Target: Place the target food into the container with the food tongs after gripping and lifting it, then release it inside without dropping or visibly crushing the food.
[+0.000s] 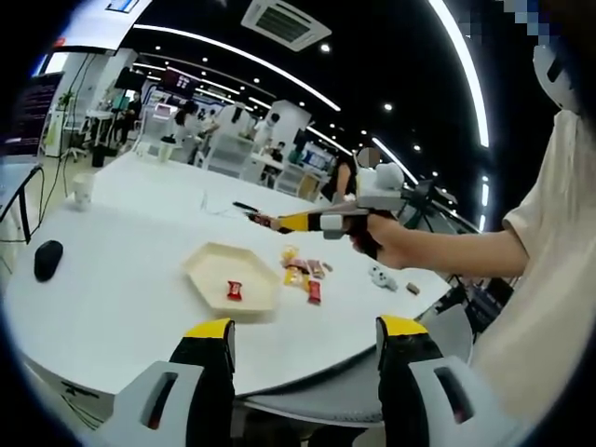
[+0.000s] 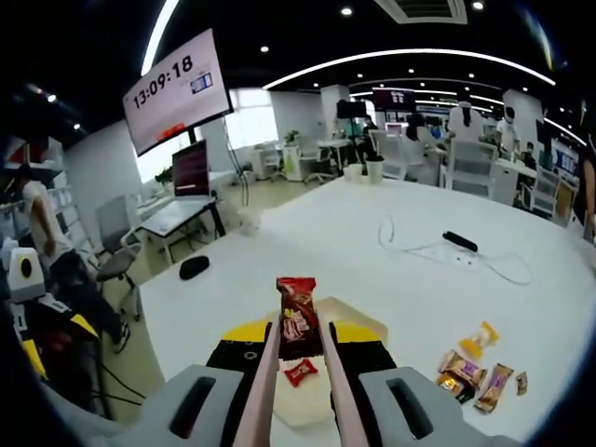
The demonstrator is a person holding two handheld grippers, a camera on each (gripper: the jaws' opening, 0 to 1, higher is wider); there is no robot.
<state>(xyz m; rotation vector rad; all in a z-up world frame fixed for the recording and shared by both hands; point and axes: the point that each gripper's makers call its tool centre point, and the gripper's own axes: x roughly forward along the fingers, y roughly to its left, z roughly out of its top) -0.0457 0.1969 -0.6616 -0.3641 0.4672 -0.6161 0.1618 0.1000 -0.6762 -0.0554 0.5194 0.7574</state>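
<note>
Right hand-held gripper (image 2: 298,372) squeezing food tongs (image 2: 296,391) on red snack packet (image 2: 296,317), lifted over hexagonal container (image 1: 233,277) | left hand-held gripper (image 1: 303,363) wide open, empty | lower gently, ease tongs apart inside rim beside packet in tray (image 2: 300,372).

Glossy foil snack wrapper (image 2: 297,319); smooth matt white table (image 1: 121,289).

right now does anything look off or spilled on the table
Nothing looks spilled or damaged. The loose snack packets lie scattered on the table beside the tray, waiting to be moved. One red packet already lies in the tray, and the tongs in the right gripper hold another packet above it, uncrushed.
</note>
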